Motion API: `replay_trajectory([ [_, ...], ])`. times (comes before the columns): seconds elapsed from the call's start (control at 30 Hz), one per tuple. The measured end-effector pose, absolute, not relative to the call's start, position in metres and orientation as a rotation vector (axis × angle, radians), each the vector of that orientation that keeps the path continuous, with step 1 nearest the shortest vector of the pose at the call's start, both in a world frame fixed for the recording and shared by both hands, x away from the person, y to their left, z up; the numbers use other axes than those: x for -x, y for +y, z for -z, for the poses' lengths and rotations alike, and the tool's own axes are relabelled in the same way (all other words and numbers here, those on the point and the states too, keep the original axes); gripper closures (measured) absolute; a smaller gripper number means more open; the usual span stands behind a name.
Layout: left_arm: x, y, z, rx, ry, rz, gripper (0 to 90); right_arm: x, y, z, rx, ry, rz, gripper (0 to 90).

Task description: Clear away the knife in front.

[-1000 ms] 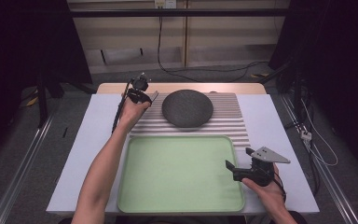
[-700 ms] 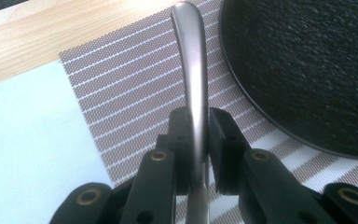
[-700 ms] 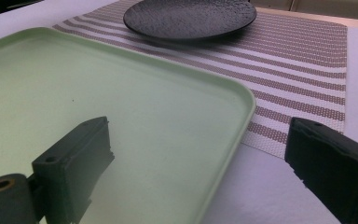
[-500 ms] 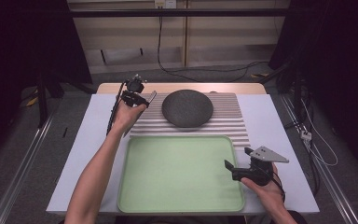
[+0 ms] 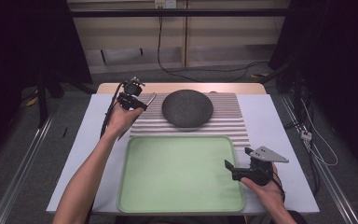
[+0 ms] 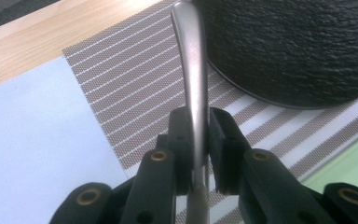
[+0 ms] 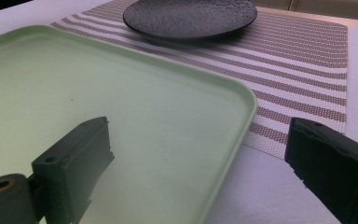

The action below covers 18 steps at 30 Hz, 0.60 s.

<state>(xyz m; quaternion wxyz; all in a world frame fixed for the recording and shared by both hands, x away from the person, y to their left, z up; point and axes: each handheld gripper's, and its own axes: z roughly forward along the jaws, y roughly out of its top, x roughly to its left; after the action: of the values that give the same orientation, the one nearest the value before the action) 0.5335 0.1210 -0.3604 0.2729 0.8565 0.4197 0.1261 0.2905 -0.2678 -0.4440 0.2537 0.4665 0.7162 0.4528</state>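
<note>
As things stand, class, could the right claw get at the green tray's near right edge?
Probably yes: the right claw is open, its jaws straddling the green tray rim at that corner, with nothing between them.

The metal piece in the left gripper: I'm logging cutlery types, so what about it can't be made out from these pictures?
- Left gripper view: the metal handle runs off the top edge; the left gripper, clamped on it, hides its lower part.
- High view: it is too small, so spoon, fork or knife cannot be told.
- Left gripper view: the black plate is cut off at the top and right edges.
</note>
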Motion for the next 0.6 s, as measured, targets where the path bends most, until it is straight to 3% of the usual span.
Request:
replay_trajectory([
  [0.6,-0.494,0.12,0.366,-2.326,1.023,-0.306,80.2,-0.288,-0.266,0.443,-1.257,1.945,-1.218,6.9],
])
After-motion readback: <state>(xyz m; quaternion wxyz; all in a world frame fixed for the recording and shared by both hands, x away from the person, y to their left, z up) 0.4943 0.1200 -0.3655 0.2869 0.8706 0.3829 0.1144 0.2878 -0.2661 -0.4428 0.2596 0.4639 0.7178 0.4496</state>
